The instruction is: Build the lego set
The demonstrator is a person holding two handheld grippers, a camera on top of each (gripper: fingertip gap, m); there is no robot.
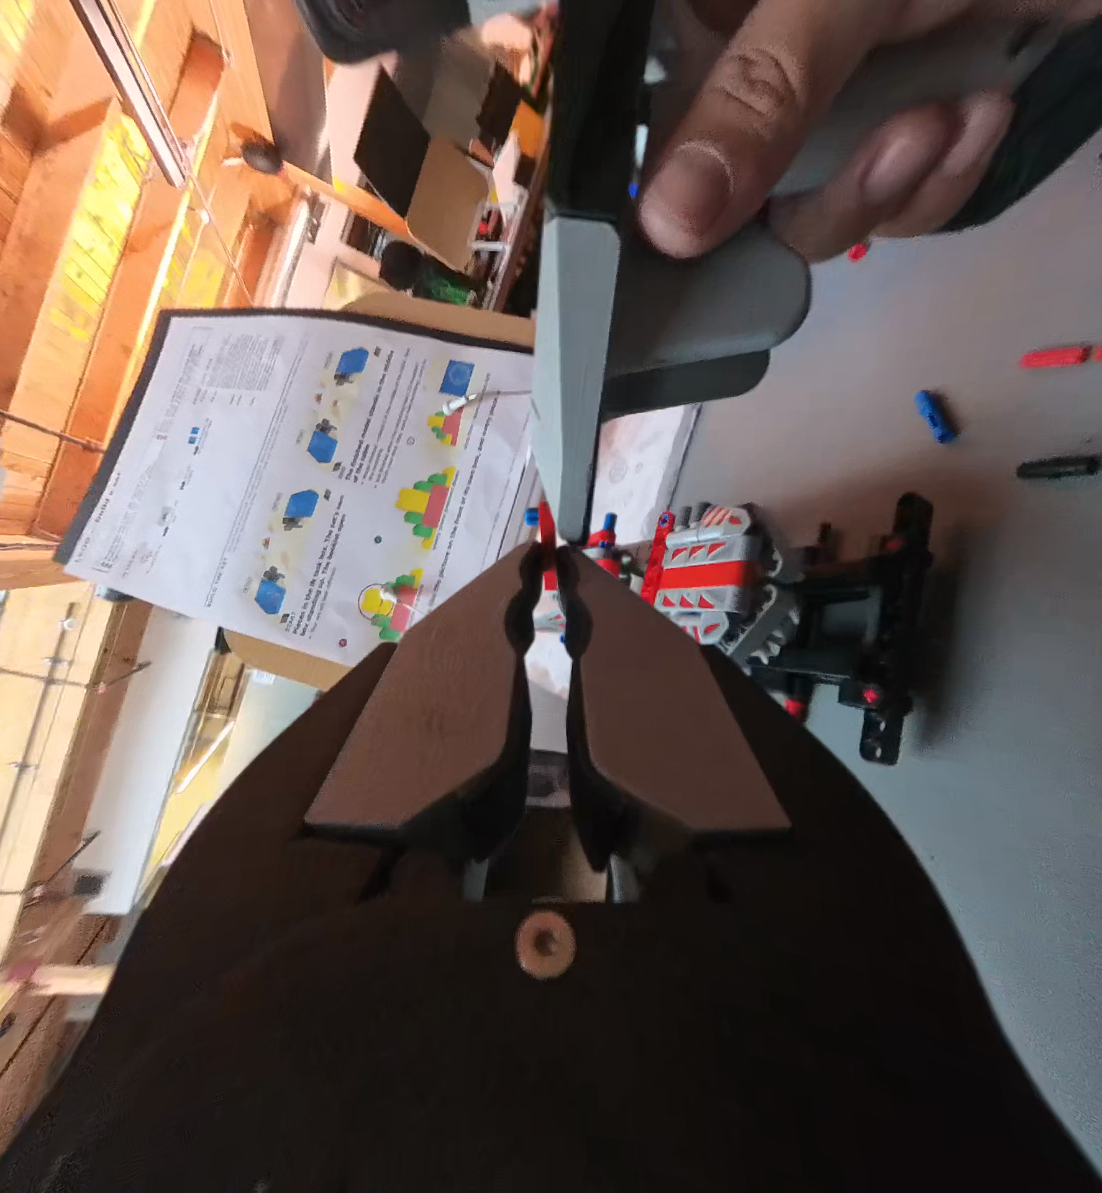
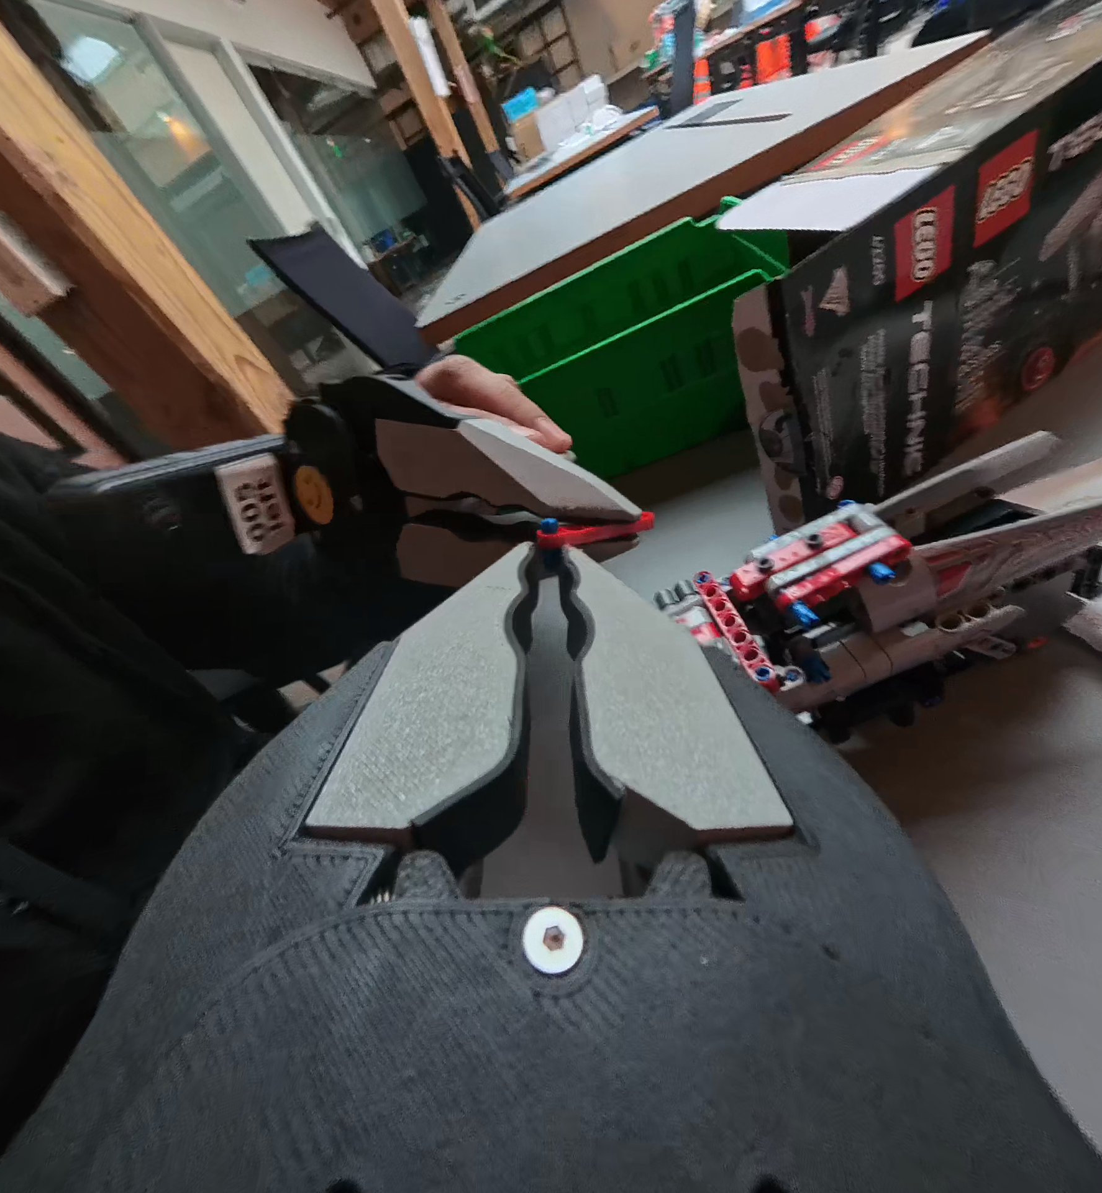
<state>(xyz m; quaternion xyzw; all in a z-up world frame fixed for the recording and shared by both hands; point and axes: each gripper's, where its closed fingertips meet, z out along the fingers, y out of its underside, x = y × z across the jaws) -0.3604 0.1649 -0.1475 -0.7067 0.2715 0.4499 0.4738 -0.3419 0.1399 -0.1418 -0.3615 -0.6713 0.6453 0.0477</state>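
- Landmark: partly built model (image 2: 858, 607) (image 1: 761, 594), red, grey and black, resting on the grey surface (image 2: 1000, 839) (image 1: 1019, 807); blue pins project from its side, and a red perforated beam lies along its near edge.
- Left gripper (image 1: 550, 555) (image 2: 626, 526): fingers pressed together on a thin red beam (image 2: 593, 532) (image 1: 547, 536), held in the air to the left of the model, clear of the surface. In the right wrist view this gripper comes in from the left, a hand (image 2: 490, 400) on top of it.
- Red beam: flat and slender, lying level in the right wrist view; one end sits in the left gripper's tips, the other carries a blue pin (image 2: 549, 524).
- Right gripper (image 2: 550, 558) (image 1: 574, 539): fingers drawn close, pinching the blue pin from below, just left of the model. In the left wrist view it reaches down from above, fingers of a hand (image 1: 729, 161) wrapped round it, its tip meeting the left gripper's tip at the red beam.
- Loose pieces, on the surface beyond the model in the left wrist view: a blue pin (image 1: 935, 416), a black pin (image 1: 1058, 466), red parts (image 1: 1084, 354).
- Set box (image 2: 961, 310): dark, printed, flap open, standing behind the model.
- Green bin (image 2: 619, 348): behind and left of the model, beside the box.
- Printed sheet (image 1: 303, 478): coloured diagrams, propped upright, left of the model in the left wrist view.
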